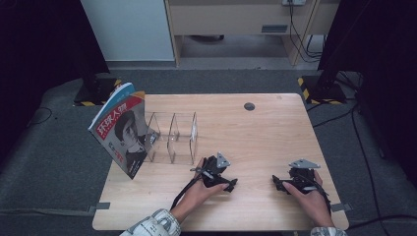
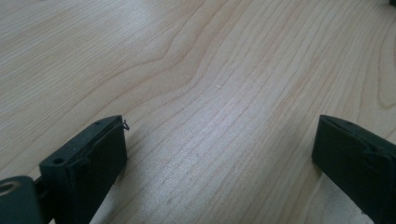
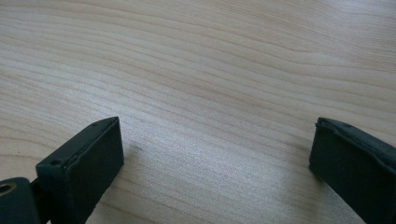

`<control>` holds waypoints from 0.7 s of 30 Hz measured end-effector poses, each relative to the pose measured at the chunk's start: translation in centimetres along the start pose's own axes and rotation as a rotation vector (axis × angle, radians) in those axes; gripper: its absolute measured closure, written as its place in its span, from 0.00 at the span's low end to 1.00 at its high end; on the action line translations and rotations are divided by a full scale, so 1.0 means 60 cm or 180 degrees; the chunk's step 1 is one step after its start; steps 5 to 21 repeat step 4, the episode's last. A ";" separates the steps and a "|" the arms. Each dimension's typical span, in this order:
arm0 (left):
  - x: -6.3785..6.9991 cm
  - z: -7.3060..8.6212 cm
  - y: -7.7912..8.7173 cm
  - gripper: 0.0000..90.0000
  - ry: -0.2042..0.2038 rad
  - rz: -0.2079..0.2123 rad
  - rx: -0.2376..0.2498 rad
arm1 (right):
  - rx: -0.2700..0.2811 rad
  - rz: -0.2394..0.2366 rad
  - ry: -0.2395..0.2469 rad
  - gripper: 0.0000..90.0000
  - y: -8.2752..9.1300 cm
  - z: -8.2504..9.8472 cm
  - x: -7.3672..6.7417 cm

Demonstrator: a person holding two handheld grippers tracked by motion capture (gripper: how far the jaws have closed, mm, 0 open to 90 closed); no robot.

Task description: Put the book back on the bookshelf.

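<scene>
The magazine (image 1: 120,130) stands tilted at the table's (image 1: 255,132) left edge, leaning against the clear acrylic rack (image 1: 172,137). Your left gripper (image 1: 227,184) rests near the front edge, right of the rack and well apart from the magazine, jaws spread and empty. Your right gripper (image 1: 278,183) sits toward the front right corner, apparently also spread, holding nothing.
</scene>
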State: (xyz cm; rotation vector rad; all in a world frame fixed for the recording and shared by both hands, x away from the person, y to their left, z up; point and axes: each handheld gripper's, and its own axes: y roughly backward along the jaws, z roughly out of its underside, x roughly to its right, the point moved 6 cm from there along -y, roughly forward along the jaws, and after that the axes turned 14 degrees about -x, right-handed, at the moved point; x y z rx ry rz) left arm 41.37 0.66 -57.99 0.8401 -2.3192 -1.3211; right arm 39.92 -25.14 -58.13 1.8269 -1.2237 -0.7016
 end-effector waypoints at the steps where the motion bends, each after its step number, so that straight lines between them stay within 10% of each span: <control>1: 0.000 0.000 0.000 0.02 0.0004 0.0001 -0.0004 | 0.0000 0.0000 -0.0001 0.04 0.000 0.000 0.000; 21: -0.001 0.000 0.000 0.01 0.0011 -0.0009 -0.0009 | 0.0001 0.0001 0.0005 0.04 0.000 0.000 0.000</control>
